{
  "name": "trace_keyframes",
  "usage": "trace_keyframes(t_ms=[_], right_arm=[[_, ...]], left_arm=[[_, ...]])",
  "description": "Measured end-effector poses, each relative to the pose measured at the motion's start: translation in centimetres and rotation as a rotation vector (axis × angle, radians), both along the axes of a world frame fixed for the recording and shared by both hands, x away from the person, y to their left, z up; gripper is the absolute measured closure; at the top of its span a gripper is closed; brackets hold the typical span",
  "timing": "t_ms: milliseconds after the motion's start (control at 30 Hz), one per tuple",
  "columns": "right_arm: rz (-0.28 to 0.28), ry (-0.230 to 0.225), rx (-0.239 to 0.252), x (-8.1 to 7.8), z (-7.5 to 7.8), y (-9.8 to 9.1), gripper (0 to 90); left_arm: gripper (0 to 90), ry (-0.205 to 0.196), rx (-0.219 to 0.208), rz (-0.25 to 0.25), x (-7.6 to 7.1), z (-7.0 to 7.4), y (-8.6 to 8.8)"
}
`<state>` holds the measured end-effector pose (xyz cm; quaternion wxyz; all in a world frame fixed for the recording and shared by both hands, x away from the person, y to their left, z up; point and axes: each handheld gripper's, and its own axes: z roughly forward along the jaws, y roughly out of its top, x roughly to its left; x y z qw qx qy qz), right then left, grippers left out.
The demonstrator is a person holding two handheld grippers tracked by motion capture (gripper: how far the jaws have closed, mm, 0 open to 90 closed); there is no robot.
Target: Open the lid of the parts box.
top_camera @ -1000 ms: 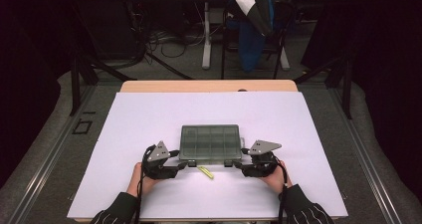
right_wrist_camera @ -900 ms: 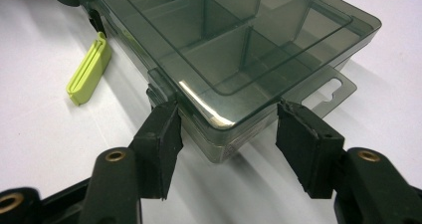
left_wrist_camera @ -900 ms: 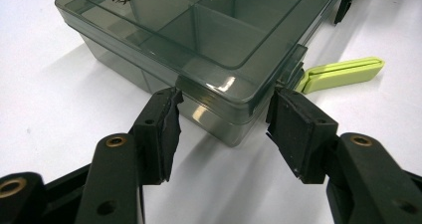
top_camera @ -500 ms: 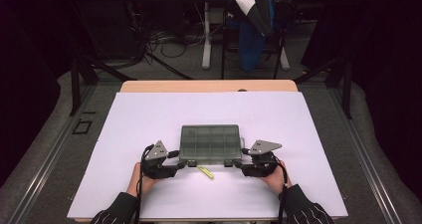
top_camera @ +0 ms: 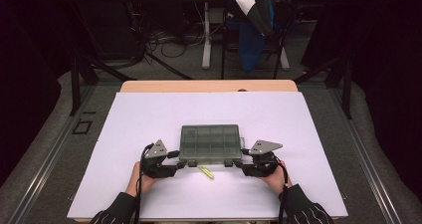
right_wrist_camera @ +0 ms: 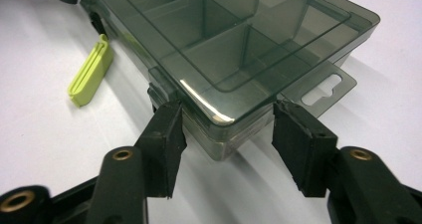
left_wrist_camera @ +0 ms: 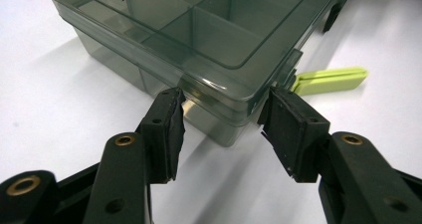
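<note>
A smoky see-through compartment box [top_camera: 209,142] lies closed on the white table [top_camera: 149,119], near the front edge. My left gripper [top_camera: 181,163] lies level at its near left corner; in the left gripper view [left_wrist_camera: 225,98] both pads touch the box [left_wrist_camera: 214,30] on either side of that corner. My right gripper [top_camera: 238,164] mirrors it at the near right corner. Its jaws have just been closing, and its pads meet the box [right_wrist_camera: 239,40] walls around the corner [right_wrist_camera: 226,107]. A lime-green clip [top_camera: 205,172] lies on the table between the grippers [left_wrist_camera: 331,79] [right_wrist_camera: 92,74].
A clear hang tab [right_wrist_camera: 323,89] sticks out from the box's right end. A strip of bare wooden tabletop [top_camera: 209,86] runs behind the white sheet. Beyond the table stand a chair draped with clothes [top_camera: 254,25] and desk legs with cables on the floor.
</note>
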<state>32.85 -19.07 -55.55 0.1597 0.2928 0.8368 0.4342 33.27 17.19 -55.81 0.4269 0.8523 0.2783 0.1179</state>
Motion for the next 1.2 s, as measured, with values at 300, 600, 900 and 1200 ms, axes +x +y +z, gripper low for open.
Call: trace_keyframes(t_ms=[300,600,900,1200], right_arm=[[-0.001,-0.004,-0.001,-0.1,0.0,0.2,46.1],[-0.002,-0.002,0.0,-0.1,0.0,0.1,46.4],[-0.007,0.0,0.003,-0.1,0.0,0.1,47.2],[-0.009,-0.004,-0.007,-0.1,-0.2,0.2,48.0]], left_arm=[[48.0,-0.037,0.016,0.007,-0.2,-0.1,-0.1],[50.6,-0.006,-0.026,0.013,-0.1,-0.1,0.1],[51.9,0.045,-0.073,0.022,0.2,0.0,0.4],[52.7,0.134,-0.116,0.028,0.7,0.1,0.8]])
